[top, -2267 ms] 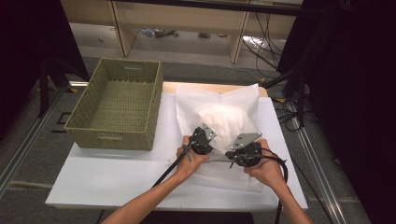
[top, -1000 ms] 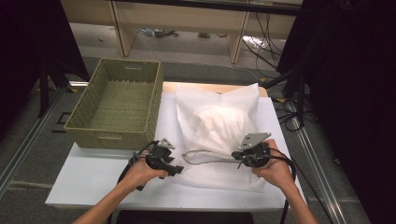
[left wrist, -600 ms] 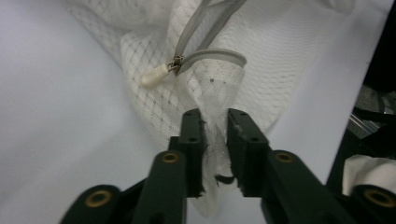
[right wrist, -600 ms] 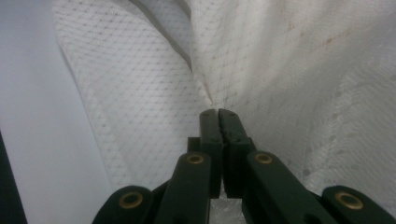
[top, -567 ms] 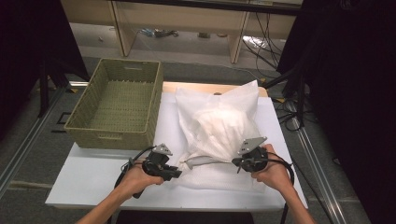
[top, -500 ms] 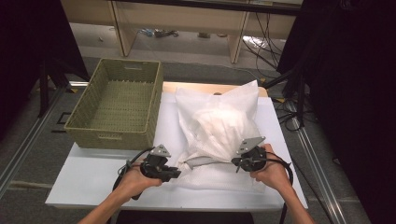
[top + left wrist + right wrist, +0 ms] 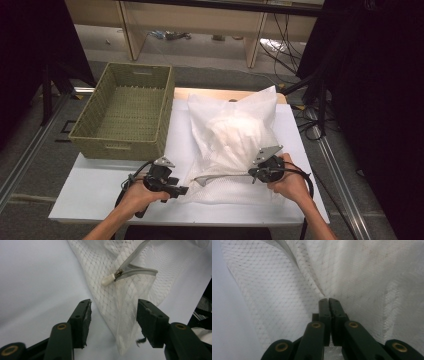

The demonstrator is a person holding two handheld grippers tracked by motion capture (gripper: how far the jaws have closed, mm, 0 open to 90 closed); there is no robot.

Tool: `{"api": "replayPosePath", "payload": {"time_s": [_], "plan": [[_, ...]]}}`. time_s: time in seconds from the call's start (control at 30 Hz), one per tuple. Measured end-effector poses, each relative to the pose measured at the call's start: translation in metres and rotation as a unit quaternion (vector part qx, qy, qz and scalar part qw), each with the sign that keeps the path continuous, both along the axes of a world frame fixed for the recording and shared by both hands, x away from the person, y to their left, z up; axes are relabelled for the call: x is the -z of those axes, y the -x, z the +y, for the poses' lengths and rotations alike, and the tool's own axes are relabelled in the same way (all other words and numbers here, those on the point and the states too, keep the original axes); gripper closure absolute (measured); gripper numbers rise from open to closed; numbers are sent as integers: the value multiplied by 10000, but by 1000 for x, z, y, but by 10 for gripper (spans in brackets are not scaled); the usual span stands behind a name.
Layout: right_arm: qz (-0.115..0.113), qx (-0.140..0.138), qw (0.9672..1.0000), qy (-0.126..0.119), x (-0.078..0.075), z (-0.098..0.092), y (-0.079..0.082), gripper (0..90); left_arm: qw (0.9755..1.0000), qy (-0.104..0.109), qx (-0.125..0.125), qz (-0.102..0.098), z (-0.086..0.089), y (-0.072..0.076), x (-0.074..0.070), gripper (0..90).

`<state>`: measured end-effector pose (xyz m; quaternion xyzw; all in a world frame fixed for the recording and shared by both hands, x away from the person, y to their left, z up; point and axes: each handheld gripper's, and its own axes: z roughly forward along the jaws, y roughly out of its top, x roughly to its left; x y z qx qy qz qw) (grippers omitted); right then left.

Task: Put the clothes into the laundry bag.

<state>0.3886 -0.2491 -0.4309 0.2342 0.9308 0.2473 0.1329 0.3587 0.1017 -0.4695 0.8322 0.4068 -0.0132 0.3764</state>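
A white mesh bag (image 7: 235,135) with something white bundled inside lies on the white table (image 7: 100,190). Its grey zipper (image 7: 220,176) runs along the near edge. In the left gripper view the zipper's white pull (image 7: 108,280) sits just beyond my left gripper (image 7: 113,315). That gripper's jaws have just been opening, and the bag's corner (image 7: 120,305) lies loose between them, unpinched. From above, the left gripper (image 7: 184,190) is at the bag's near left corner. My right gripper (image 7: 254,175) is shut on the mesh (image 7: 287,290) at the near right, jaws (image 7: 328,301) pinching a fold.
A woven green basket (image 7: 120,149) stands on the table's left, with nothing inside it. Bare white table lies near the front left. Cables trail on the floor to the right, and shelving runs behind the table.
My left gripper went from beside the right one out to the left, then back right to the bag's near left corner. The bag's near edge now lies stretched. The right hand stayed put.
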Motion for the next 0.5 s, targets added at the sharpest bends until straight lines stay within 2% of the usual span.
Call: {"api": "replayPosePath", "payload": {"time_s": [0.03, 0.1, 0.17, 0.23, 0.3, 0.37, 0.43, 0.47, 0.5], "plan": [[-69, -80, 9999, 36, 0, 1, -1, 899, 9999, 109, -17, 116, -2, -2, 1, 448], [-4, -14, 10000, 8, 0, 1, 1, 898, 9993, 235, -116, 259, -4, -6, 2, 435], [-47, -43, 10000, -8, 0, 1, 0, 898, 9994, 203, -124, 250, -5, -9, 2, 451], [-39, -54, 10000, -4, 0, 1, 0, 898, 9986, 316, -217, 370, -7, -11, 3, 451], [-45, -105, 9999, -7, 0, 1, 0, 898, 9983, 366, -223, 384, -8, -12, 3, 460], [47, -13, 10000, -20, 1, 2, 1, 898, 9976, 486, -339, 366, -8, -13, 0, 457], [-42, -60, 10000, -18, 0, 1, 0, 897, 9985, 304, -419, 159, -6, -15, -4, 464], [-40, -61, 10000, -20, 0, 1, 1, 897, 9985, 273, -463, 129, -6, -15, -4, 470], [-29, -25, 10000, -26, 0, 2, 1, 897, 9990, 177, -374, 169, -5, -16, -4, 479]]}}
